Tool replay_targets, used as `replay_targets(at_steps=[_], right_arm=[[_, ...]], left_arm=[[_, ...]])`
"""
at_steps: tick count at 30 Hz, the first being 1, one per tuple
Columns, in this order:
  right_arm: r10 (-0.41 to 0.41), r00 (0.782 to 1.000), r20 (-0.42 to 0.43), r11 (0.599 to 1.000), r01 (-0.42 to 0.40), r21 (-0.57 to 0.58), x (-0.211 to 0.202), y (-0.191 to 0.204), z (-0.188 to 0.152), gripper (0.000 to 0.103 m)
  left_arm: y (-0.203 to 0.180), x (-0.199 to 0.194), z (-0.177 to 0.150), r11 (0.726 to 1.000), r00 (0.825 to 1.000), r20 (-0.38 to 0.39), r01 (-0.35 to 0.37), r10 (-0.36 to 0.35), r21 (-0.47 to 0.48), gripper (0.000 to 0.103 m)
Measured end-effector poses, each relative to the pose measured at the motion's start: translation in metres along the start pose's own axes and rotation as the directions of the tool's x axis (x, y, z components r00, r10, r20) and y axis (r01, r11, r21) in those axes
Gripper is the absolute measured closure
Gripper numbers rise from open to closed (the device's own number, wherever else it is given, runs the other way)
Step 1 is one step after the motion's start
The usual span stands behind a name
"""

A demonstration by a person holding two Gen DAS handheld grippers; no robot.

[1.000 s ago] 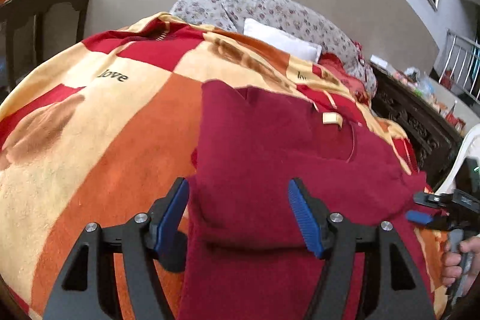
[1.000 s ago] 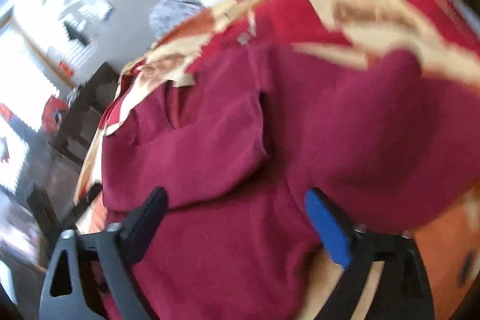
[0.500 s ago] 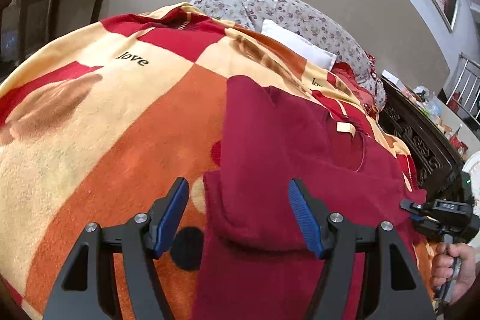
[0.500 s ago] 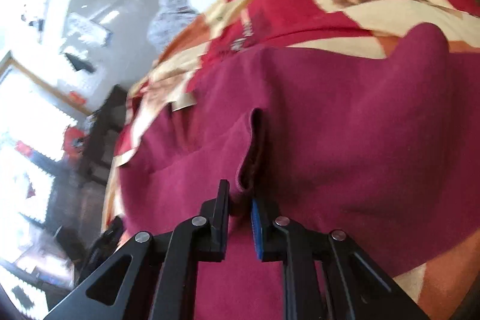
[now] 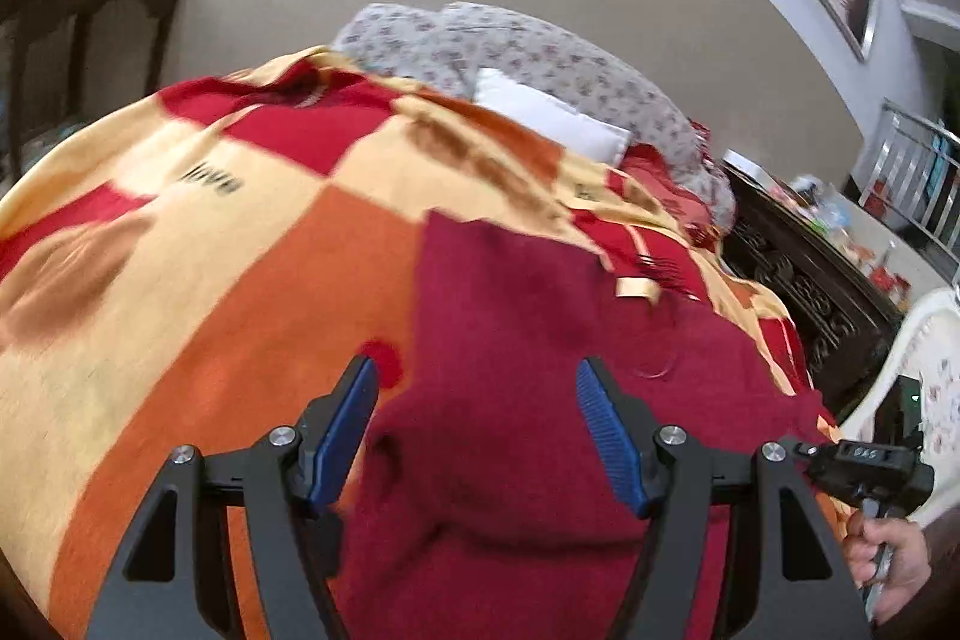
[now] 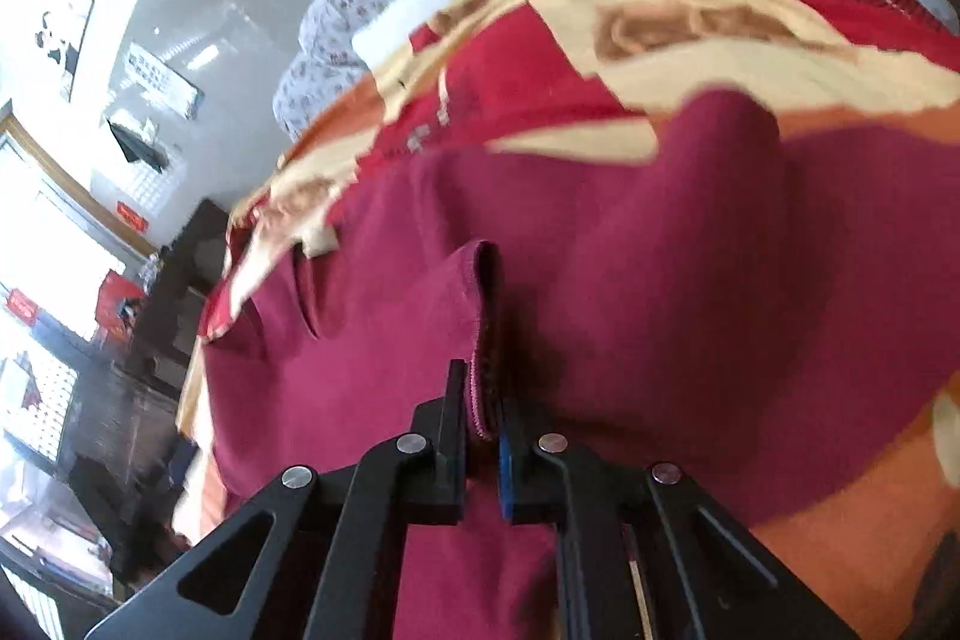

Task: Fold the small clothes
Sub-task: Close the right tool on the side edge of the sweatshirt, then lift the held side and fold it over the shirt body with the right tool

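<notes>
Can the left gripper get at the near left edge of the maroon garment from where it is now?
Probably yes. The left gripper is open, its fingers straddle the maroon garment edge on the blanket, and nothing lies between. The right gripper pinches a separate hem.

right tool (image 6: 482,415) pinching maroon garment (image 6: 630,292) hem, patterned blanket (image 6: 690,40) beneath

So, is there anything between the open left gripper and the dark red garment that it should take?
Nothing visible stands in the way. The left gripper is open, with the dark red garment lying directly between and ahead of its fingers on the blanket. The right gripper is shut on a garment edge.
</notes>
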State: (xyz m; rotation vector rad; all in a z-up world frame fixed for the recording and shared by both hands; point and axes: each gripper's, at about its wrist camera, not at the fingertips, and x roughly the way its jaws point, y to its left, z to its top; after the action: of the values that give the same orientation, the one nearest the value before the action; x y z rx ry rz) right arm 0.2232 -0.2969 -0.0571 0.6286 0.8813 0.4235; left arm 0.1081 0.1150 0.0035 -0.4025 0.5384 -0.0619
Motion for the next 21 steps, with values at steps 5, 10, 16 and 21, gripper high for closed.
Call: replay_targets(at_steps=[5,10,16,21], right_arm=[[0.009,1.000,-0.005,1.000,-0.008,0.019,0.008,-0.008,-0.007,0.094],[0.017,1.000,-0.005,1.000,-0.017,0.012,0.010,-0.009,-0.008,0.094],[0.030,1.000,0.007,1.000,-0.030,0.007,0.009,-0.008,-0.010,0.094],[0.016,0.999,0.050,0.999,-0.014,-0.035,-0.016,0.002,-0.013,0.091]], left_arm=[[-0.022,0.043,0.013,0.996,0.995,-0.095,0.049,-0.043,0.068,0.052],[0.015,0.102,0.016,0.995,0.968,-0.233,-0.099,0.093,-0.015,0.082],[0.023,0.096,0.015,0.996,0.979,-0.197,-0.071,0.057,-0.062,0.083],[0.023,0.093,0.014,0.996,0.980,-0.192,-0.064,0.051,-0.061,0.081]])
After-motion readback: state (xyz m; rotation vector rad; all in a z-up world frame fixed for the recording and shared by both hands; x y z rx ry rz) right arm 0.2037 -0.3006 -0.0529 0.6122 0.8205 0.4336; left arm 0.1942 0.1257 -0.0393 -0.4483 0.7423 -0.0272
